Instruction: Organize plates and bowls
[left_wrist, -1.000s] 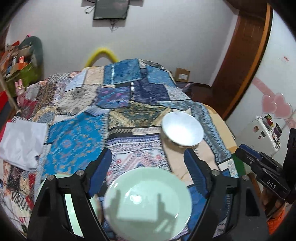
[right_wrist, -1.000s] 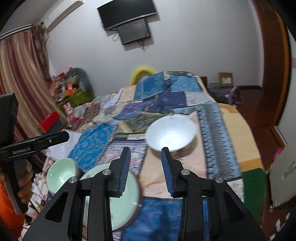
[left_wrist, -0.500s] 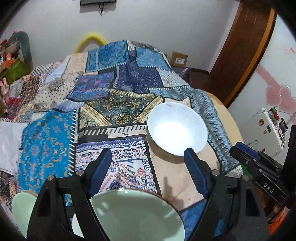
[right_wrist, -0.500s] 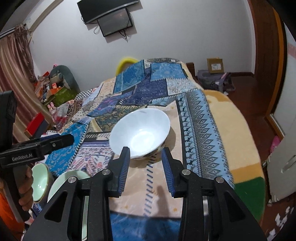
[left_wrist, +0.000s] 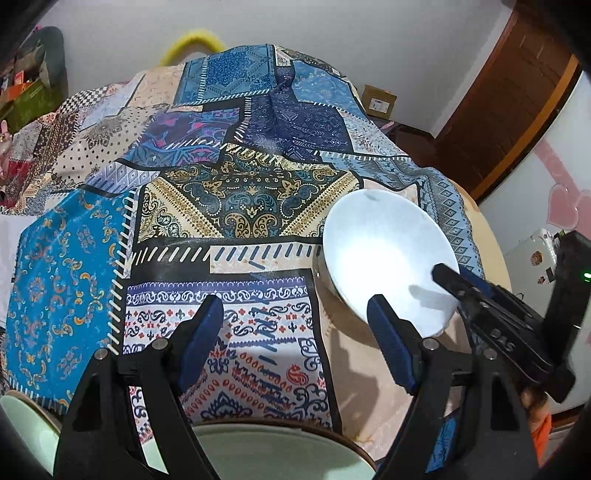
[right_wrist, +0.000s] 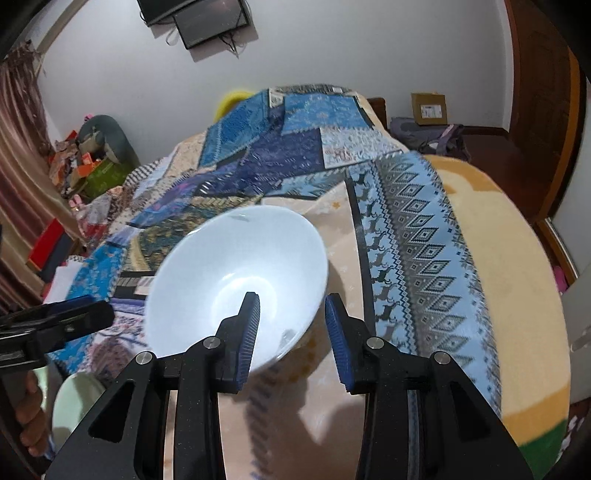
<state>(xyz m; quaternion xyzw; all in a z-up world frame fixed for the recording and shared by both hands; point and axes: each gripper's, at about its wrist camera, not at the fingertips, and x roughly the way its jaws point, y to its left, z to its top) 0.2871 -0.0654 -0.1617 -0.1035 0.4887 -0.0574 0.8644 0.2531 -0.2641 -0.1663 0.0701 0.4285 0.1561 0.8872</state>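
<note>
Astride white bowl rim, right tongs parted

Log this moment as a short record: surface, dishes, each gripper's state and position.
surface: patchwork quilt on a bed
white bowl: upright on the quilt, empty
green plate: at the near edge, below the left gripper
small green bowl: beside the plate, on its left
left gripper: open, nothing between its jaws
right gripper: jaws narrow, have just been opening; they straddle the white bowl's near rim, pads not pressing
</note>
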